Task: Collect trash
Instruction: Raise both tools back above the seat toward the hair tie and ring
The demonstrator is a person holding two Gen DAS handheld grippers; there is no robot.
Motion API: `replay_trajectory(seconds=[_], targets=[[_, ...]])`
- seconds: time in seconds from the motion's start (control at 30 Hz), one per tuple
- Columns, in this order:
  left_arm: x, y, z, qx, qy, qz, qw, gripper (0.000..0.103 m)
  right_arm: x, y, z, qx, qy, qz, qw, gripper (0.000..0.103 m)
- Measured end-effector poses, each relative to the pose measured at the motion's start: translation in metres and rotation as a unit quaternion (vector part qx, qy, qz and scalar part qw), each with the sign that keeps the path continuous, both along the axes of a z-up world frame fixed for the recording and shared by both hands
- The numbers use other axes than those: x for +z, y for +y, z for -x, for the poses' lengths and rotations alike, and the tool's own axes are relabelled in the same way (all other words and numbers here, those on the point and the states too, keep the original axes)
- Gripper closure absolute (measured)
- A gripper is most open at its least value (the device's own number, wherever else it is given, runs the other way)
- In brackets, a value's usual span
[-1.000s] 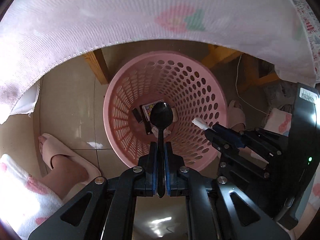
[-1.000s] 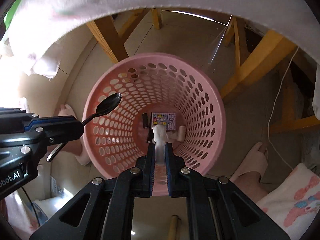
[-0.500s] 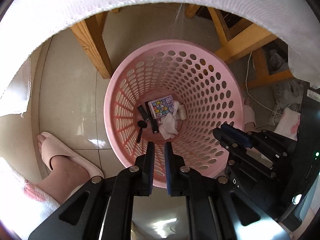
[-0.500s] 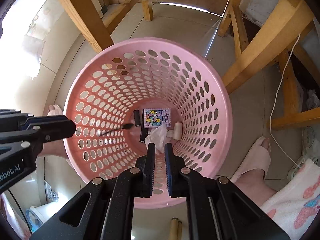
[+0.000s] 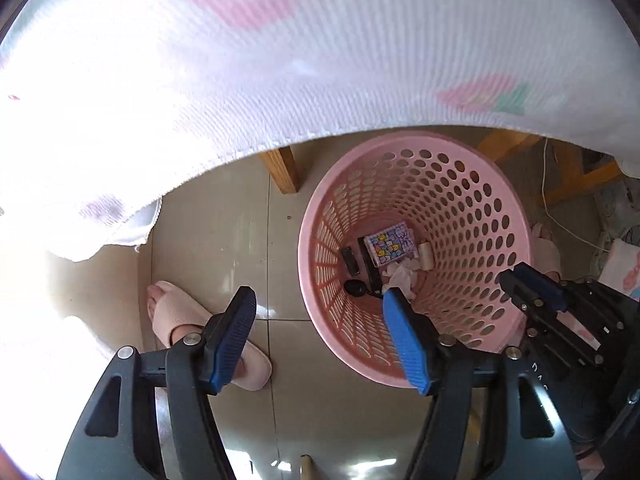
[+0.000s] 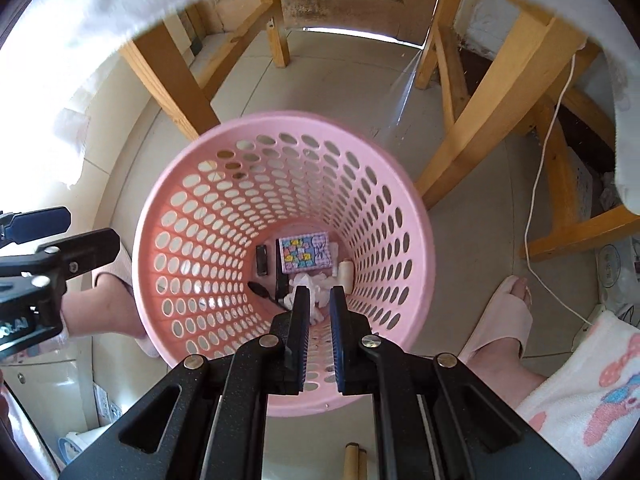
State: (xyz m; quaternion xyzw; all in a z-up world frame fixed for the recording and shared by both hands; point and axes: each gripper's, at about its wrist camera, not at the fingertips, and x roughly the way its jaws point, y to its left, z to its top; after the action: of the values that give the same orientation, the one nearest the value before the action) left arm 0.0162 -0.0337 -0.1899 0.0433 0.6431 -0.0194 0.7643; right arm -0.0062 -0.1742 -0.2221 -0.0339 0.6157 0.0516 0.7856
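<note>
A pink perforated basket [image 5: 472, 216] [image 6: 224, 184] stands on the tiled floor. At its bottom lie a black spoon [image 5: 354, 288] [image 6: 260, 290], a patterned box [image 5: 390, 244] [image 6: 304, 254], a crumpled tissue [image 5: 400, 276] [image 6: 316, 282] and a small pale cylinder [image 5: 426, 256]. My left gripper [image 5: 318, 294] [image 6: 76, 228] hangs over the basket's left rim, its jaws opening with nothing between them. Above the basket's near side, my right gripper [image 6: 320, 292] [image 5: 520, 276] is shut and holds nothing.
A white cloth with pink prints [image 5: 280, 80] hangs over the table edge above. Wooden table legs [image 6: 172, 80] [image 6: 492, 104] stand behind the basket. A person's feet in pink slippers [image 5: 192, 320] [image 6: 508, 312] flank it. A white cable [image 6: 548, 168] trails on the right.
The left gripper let the black spoon fall into the basket and spread its jaws. The right gripper dropped its white tissue in. The left view has shifted left.
</note>
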Motion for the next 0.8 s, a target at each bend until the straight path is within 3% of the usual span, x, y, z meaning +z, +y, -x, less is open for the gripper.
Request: replay_trajectory(seconds=[0.13,0.2,0.4,0.43,0.53,0.57,0.7,0.8], targets=[[0.016,0.003,0.003,-0.004,-0.026,0.011,0.9996,0.037,0.025,0.002,0.003,0.008,-0.035,0.003,0.999,0.092],[0.026,0.004,0.004,-0.003,-0.045,0.015,0.9989,0.036,0.039,0.001,0.005,0.004,-0.052,0.027,0.998,0.091],[0.057,0.009,0.007,0.0,-0.118,-0.007,0.993,0.036,0.09,-0.016,0.008,-0.012,-0.105,-0.013,0.994,0.091],[0.062,0.009,0.009,0.005,-0.129,-0.018,0.9914,0.036,0.1,-0.017,0.01,-0.011,-0.124,-0.007,0.992,0.091],[0.074,0.006,0.014,0.026,-0.179,-0.104,0.978,0.038,0.127,-0.015,0.018,0.004,-0.179,0.008,0.984,0.091],[0.077,0.005,0.016,0.019,-0.189,-0.107,0.9759,0.038,0.135,-0.014,0.021,0.004,-0.193,0.006,0.981,0.091],[0.089,0.002,0.019,-0.013,-0.198,-0.053,0.9786,0.038,0.161,-0.022,0.025,-0.014,-0.222,-0.027,0.975,0.091],[0.101,0.001,0.024,-0.01,-0.213,-0.044,0.976,0.036,0.181,-0.028,0.027,-0.018,-0.249,-0.031,0.968,0.091]])
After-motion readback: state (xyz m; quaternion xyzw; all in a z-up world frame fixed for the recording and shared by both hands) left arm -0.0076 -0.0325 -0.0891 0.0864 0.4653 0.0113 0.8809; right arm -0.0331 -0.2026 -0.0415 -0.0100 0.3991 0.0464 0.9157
